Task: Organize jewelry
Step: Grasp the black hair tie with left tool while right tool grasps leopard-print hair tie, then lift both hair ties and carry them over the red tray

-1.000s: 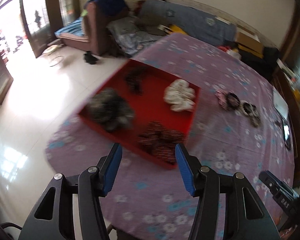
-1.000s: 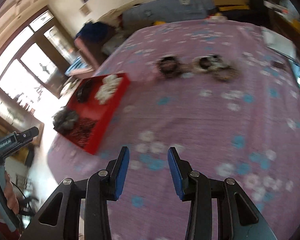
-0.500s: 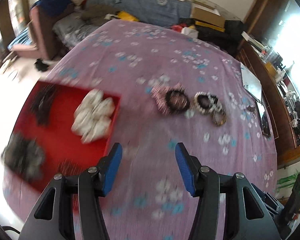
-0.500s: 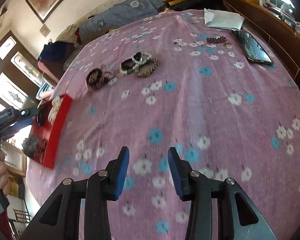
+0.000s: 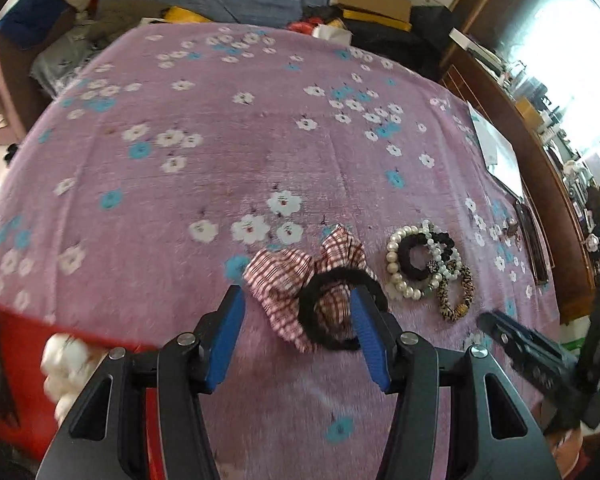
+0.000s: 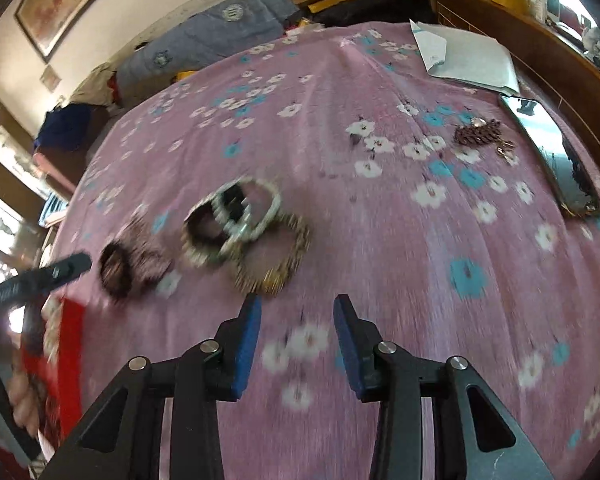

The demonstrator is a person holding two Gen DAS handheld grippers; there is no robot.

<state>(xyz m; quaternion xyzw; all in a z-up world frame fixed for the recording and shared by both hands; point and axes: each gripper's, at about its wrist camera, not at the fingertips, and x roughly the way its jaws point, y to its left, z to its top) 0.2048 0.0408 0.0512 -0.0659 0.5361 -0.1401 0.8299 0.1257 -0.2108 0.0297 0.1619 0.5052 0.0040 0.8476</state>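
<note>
Now I steady my left gripper (image 5: pixel 296 322), half open and empty, over the black furry hair tie (image 5: pixel 342 310) on the plaid scrunchie (image 5: pixel 296 276) at lower centre, meaning to pinch only its ring, while my right gripper (image 6: pixel 296 340) has just been narrowing, empty.

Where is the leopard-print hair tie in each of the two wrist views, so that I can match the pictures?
Left wrist view: the leopard-print hair tie lies right of centre, at the lower right end of the pearl bracelet cluster.
Right wrist view: it lies blurred left of centre, just above the right hand-held gripper.
Shared landmark: the pearl bracelet beside it.
</note>
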